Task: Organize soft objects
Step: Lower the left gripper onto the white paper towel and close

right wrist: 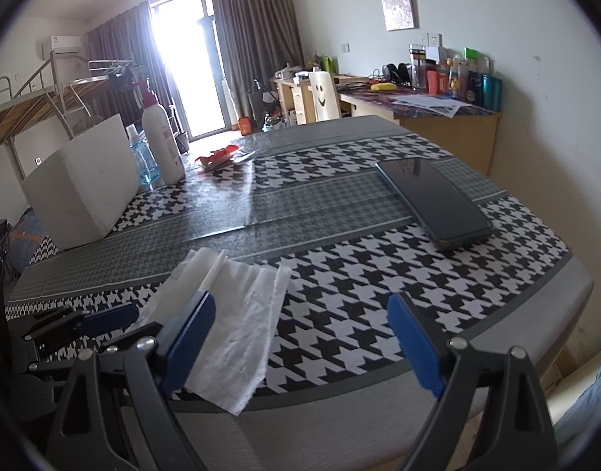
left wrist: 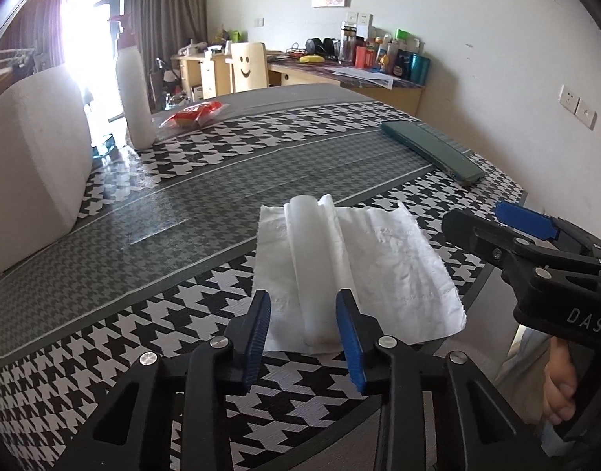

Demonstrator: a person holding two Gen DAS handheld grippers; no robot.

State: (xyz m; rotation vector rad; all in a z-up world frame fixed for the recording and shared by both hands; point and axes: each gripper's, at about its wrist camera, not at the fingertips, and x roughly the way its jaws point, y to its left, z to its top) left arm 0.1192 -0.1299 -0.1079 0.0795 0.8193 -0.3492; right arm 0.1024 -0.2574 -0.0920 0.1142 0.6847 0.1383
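Tissue (left wrist: 351, 267) ridge between left gripper (left wrist: 302, 327) pads on table (left wrist: 143, 235).

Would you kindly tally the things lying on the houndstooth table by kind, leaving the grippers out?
Tissue sheets: 1, the white tissue near the front edge
Foam blocks: 1, the white foam block
Bottles: 2, the white pump bottle and the clear blue bottle
Phones: 1, the dark phone
Wrappers: 1, the red wrapper
Total: 6
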